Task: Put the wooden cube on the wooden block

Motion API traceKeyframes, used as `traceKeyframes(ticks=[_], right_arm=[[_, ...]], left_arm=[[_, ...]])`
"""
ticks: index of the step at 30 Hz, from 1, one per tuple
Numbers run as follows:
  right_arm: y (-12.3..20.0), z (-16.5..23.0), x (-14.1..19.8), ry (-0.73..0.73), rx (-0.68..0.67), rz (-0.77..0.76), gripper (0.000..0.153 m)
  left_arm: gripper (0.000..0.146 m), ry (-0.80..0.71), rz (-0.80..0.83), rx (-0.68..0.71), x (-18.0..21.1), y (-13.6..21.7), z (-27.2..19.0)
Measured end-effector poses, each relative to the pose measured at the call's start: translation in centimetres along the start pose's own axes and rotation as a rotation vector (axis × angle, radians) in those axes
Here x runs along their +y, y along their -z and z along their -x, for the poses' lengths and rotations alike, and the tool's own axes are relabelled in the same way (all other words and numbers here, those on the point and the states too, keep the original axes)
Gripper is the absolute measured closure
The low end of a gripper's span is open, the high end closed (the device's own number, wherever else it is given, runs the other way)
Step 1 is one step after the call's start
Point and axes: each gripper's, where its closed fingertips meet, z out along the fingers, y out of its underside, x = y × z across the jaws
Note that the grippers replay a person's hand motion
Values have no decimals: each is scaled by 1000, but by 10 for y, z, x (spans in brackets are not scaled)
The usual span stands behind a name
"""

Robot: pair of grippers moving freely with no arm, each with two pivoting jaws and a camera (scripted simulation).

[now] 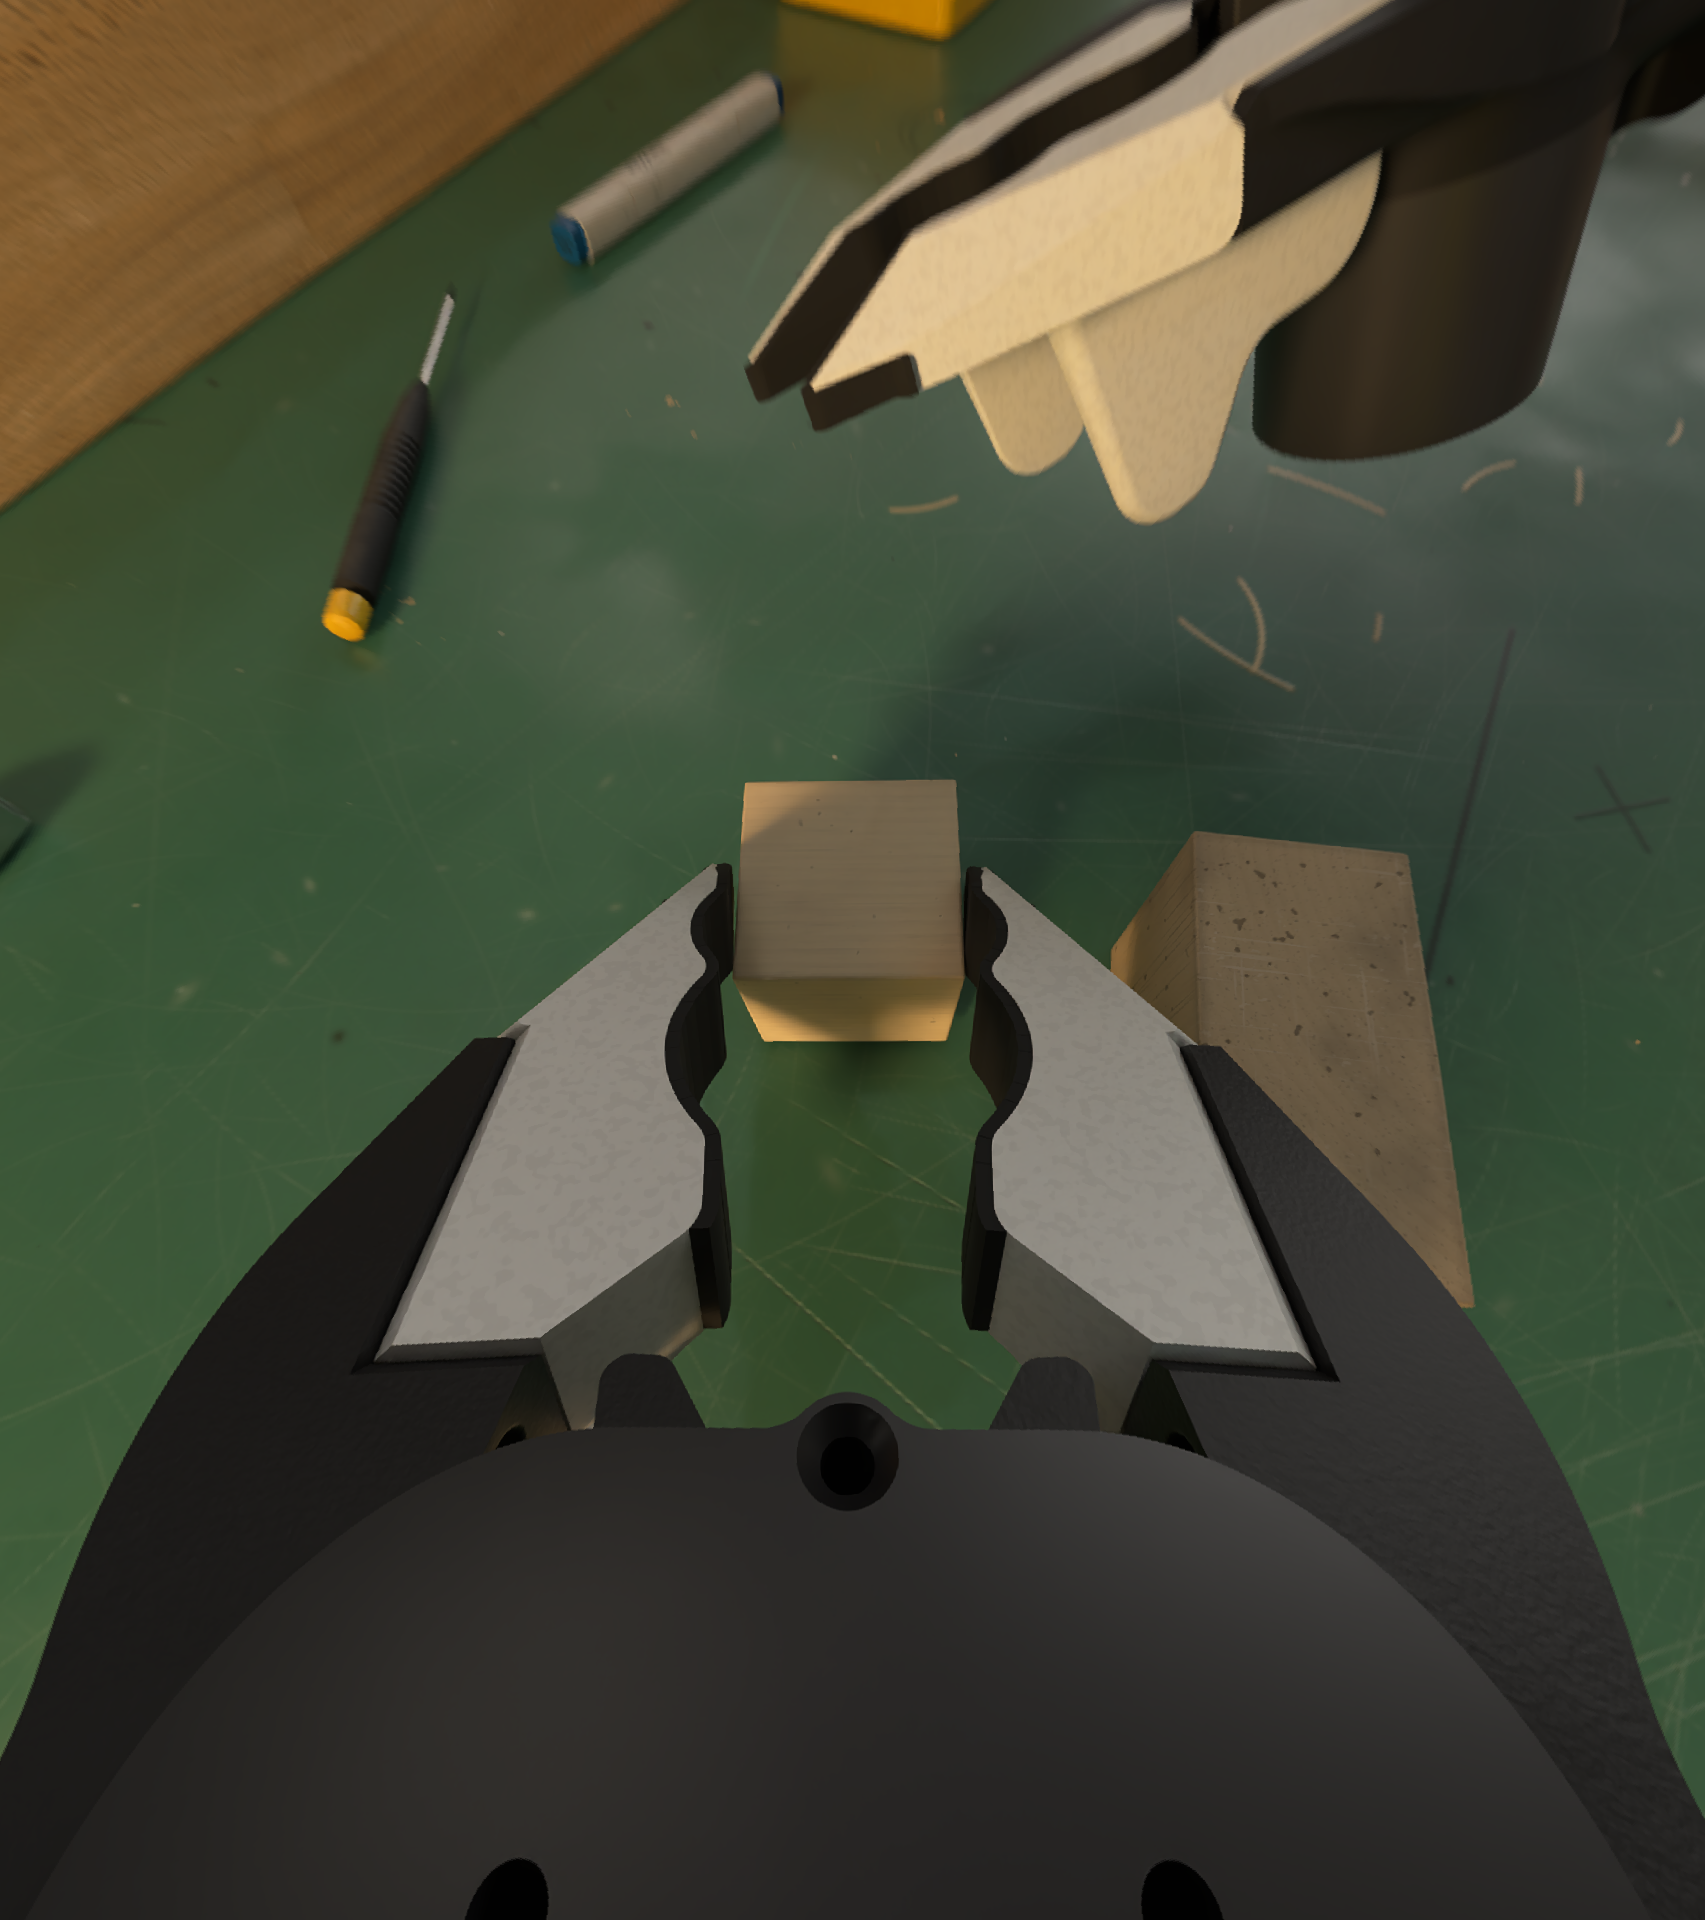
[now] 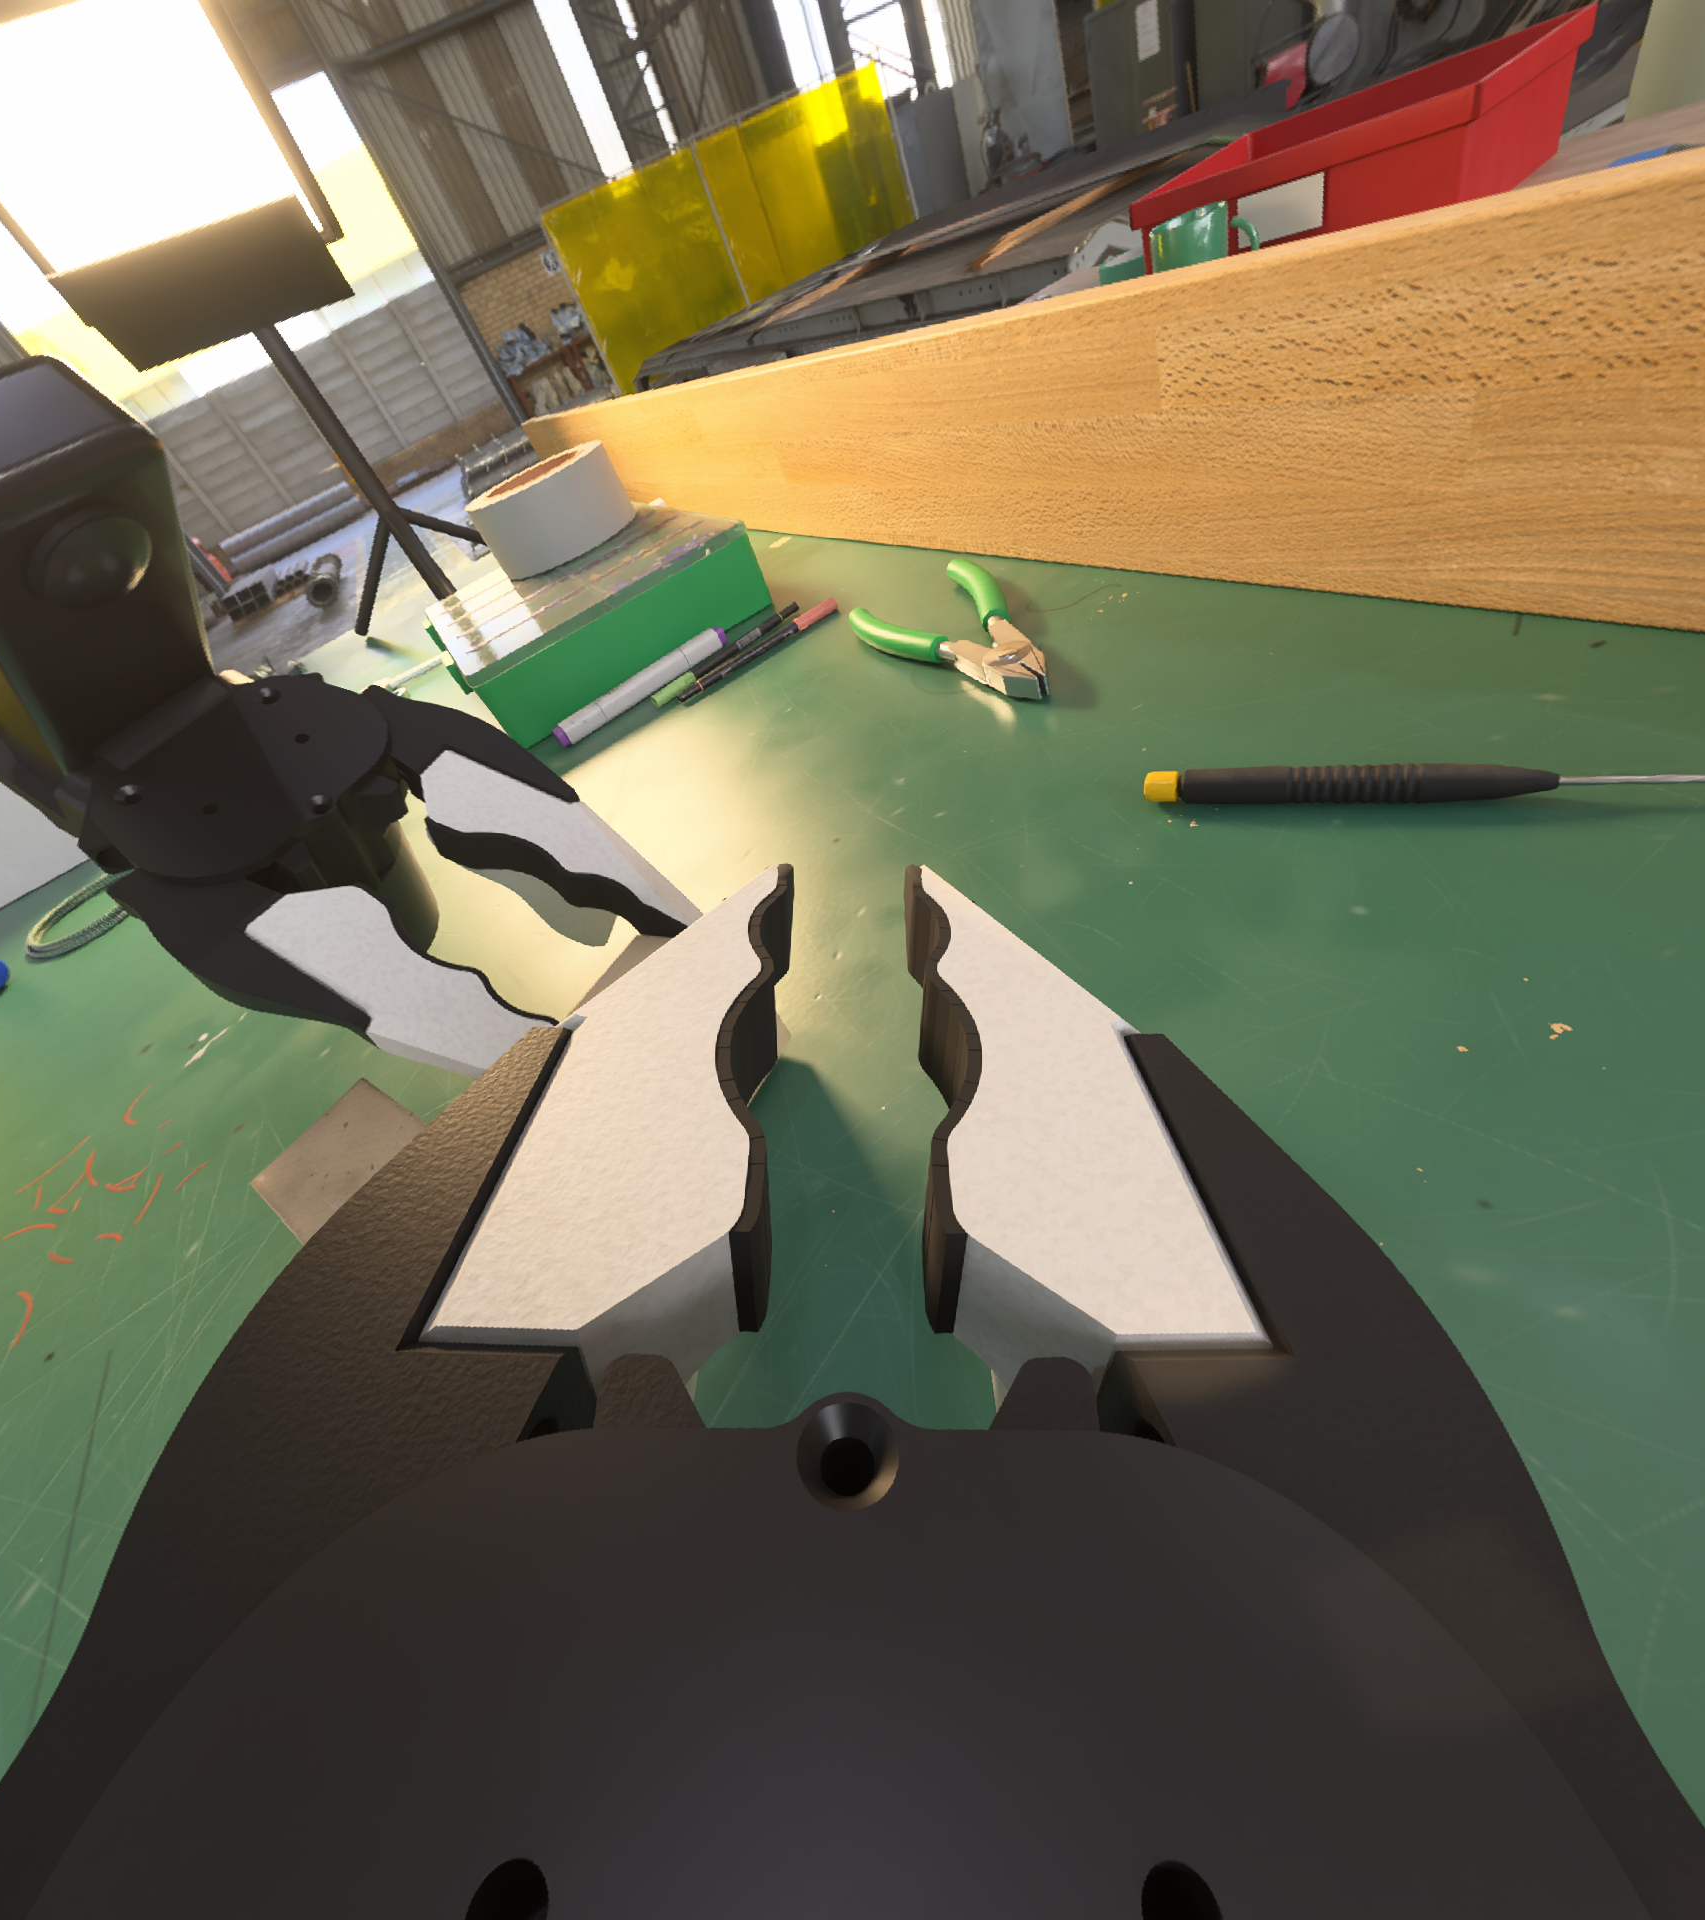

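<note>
Wooden cube (image 1: 850, 914) clamped in left hand-held gripper (image 1: 848, 883), right hand-held gripper (image 2: 848, 883) apart, empty

Wooden cube (image 1: 850, 906): pale, plain faces, sits flat on the green worktop (image 1: 619, 644), well clear of its edges. Wooden block (image 1: 1295, 997): longer, speckled, darker top, lies flat just beside the cube, not touching.

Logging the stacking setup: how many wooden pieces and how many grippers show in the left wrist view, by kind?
Pale wooden cube: 1
Speckled wooden block: 1
Two-finger grippers: 2, left gripper, right gripper
Total: 4
</note>
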Motion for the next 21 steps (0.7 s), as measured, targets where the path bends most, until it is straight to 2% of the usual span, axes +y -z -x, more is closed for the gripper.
traceKeyframes(ticks=[4,9,14,21], right_arm=[[1,0,-1,-10,-5,-6,131],[1,0,-1,-9,-5,-7,131],[0,0,-1,-12,-7,-7,131],[0,0,-1,-10,-7,-4,131]], left_arm=[[102,38,-124,-32,-8,20,2],[102,14,-175,-70,-24,56,-6],[102,-77,-119,56,-39,65,-45],[102,-97,-16,149,-24,53,-66]])
